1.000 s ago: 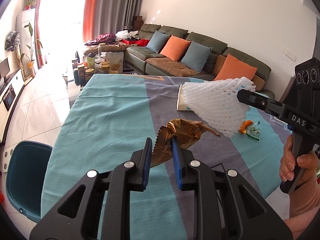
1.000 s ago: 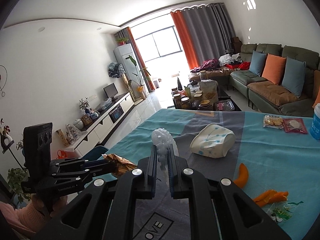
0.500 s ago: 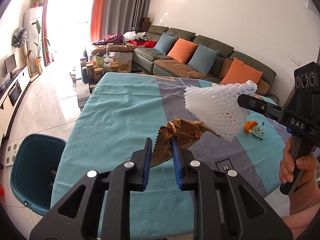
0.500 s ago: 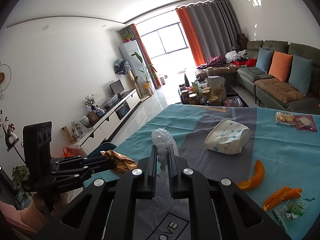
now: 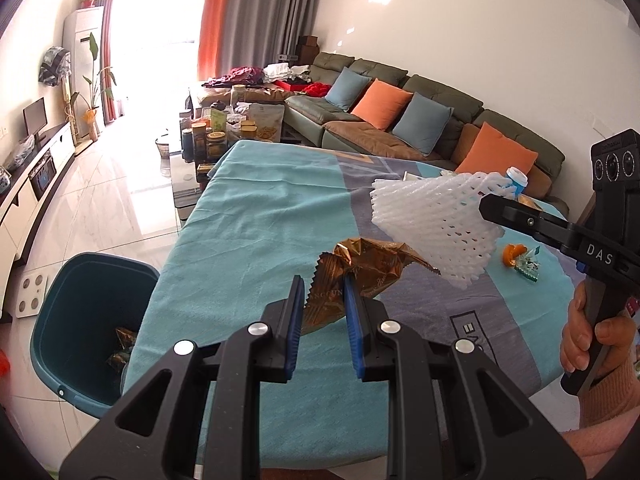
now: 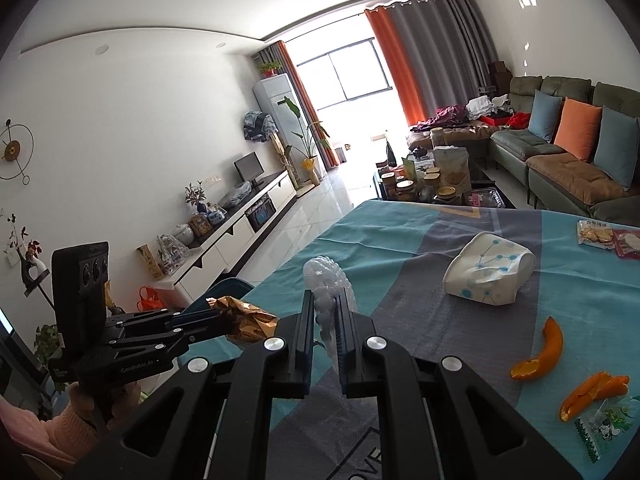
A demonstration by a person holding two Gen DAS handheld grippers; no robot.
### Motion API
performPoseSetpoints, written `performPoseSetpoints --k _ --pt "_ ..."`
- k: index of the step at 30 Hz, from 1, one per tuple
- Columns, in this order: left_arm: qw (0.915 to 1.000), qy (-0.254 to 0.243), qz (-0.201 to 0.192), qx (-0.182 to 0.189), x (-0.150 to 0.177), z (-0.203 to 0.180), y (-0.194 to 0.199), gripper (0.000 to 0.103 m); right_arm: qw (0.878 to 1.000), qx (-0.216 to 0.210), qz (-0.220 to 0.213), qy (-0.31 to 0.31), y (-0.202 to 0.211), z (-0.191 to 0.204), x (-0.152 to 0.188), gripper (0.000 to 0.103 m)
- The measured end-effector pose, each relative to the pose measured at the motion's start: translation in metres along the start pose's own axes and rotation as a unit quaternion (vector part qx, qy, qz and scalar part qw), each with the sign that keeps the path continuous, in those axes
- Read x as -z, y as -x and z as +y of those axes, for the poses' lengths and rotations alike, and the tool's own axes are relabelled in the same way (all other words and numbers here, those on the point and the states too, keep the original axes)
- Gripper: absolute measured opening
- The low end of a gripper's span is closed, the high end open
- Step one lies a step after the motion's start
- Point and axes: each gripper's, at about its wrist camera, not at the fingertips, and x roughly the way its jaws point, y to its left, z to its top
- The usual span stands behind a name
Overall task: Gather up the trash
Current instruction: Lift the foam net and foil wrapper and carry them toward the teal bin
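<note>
Left gripper point(image 5: 322, 294) clamped on a crumpled gold foil wrapper point(image 5: 372, 266), held above the near table edge; right gripper point(image 6: 324, 320) pinched on a white foam fruit net point(image 6: 326, 280), also aloft. Teal bin point(image 5: 86, 320) stands on the floor down and left of the left tongs, just off the table point(image 5: 260, 216) corner. The left hand looks nearer, so the wrapper likely drops first; orange peel point(image 6: 538, 354) lies farther right.

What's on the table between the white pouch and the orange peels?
Nothing: in the right wrist view only bare tablecloth separates the white pouch from the orange peels.
</note>
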Motion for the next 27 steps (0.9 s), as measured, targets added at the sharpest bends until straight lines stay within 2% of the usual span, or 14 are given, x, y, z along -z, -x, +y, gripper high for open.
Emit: performPoseSetpoints --k 27 --pt "0.9986 0.038 -0.007 -0.037 0.008 0.031 0.017 0.02 0.999 -0.043 0.022 0.009 -0.036 0.026 -0.002 0.009"
